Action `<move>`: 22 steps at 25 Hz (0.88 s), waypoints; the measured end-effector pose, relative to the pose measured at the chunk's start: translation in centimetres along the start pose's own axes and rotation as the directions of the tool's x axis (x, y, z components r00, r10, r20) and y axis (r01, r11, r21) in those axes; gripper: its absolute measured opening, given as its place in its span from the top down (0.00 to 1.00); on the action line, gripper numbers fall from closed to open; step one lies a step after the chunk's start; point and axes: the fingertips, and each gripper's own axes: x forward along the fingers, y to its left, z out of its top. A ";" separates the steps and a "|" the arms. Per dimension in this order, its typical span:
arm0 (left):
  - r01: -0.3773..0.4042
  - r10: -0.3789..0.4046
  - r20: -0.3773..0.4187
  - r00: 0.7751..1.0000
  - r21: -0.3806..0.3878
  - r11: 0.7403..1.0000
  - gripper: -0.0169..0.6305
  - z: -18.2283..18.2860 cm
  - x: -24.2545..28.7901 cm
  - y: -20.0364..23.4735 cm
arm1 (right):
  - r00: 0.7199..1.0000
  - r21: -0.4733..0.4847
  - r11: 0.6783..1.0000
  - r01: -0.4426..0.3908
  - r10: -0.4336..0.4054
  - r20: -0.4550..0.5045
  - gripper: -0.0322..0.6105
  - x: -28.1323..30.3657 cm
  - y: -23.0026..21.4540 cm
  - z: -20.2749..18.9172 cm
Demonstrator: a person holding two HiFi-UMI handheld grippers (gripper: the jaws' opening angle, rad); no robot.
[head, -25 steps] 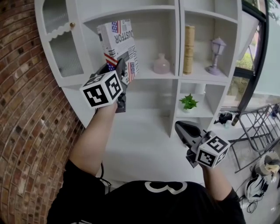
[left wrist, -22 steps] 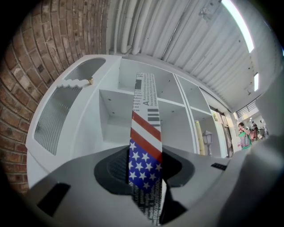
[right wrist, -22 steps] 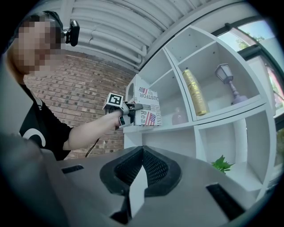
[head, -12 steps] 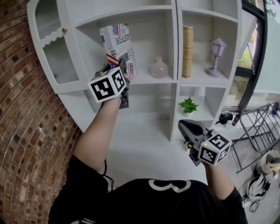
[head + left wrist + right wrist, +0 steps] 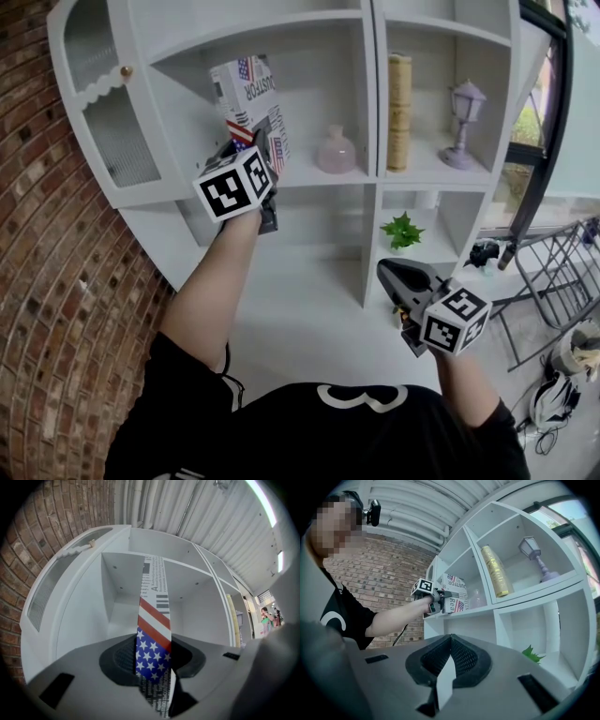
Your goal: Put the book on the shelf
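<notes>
Left gripper (image 5: 253,150) clamped on the book (image 5: 248,98) – pads grip its lower end; in the left gripper view the stars-and-stripes edge (image 5: 152,620) runs straight up between the jaws; book upright, leaning slightly, inside the mouth of the white shelf unit's (image 5: 370,178) upper left open compartment; can't tell whether its bottom edge touches the board; pink vase (image 5: 336,150) just to its right in the same compartment, apart from it; next compartment to the right holds an upright gold book (image 5: 399,112) and a purple lantern (image 5: 466,122); green plant (image 5: 401,230) sits in a lower cubby.

Right gripper (image 5: 394,277) low, in front of the shelf unit's bottom section, well apart from the book – jaws pressed together with nothing between them (clear in the right gripper view (image 5: 449,641)); that view also catches the left gripper (image 5: 440,597) with the book (image 5: 457,599) at the shelf front; brick wall (image 5: 56,234) on the left.
</notes>
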 end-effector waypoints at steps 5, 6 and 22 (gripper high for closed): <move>-0.027 0.027 -0.012 1.000 0.019 0.999 0.74 -0.3 1.3 0.0 | 1.000 0.005 1.000 0.002 -0.002 0.004 0.94 0.0 -0.3 -0.1; -0.034 0.034 -0.016 0.999 0.022 0.999 0.74 -0.4 1.6 0.0 | 1.000 0.009 1.000 0.005 -0.005 0.004 0.94 -0.1 -0.4 -0.1; -0.070 0.074 -0.070 0.995 0.060 0.996 0.73 -1.3 5.0 -0.2 | 0.999 0.046 0.999 0.026 -0.025 -0.031 0.94 -0.4 -1.0 -1.6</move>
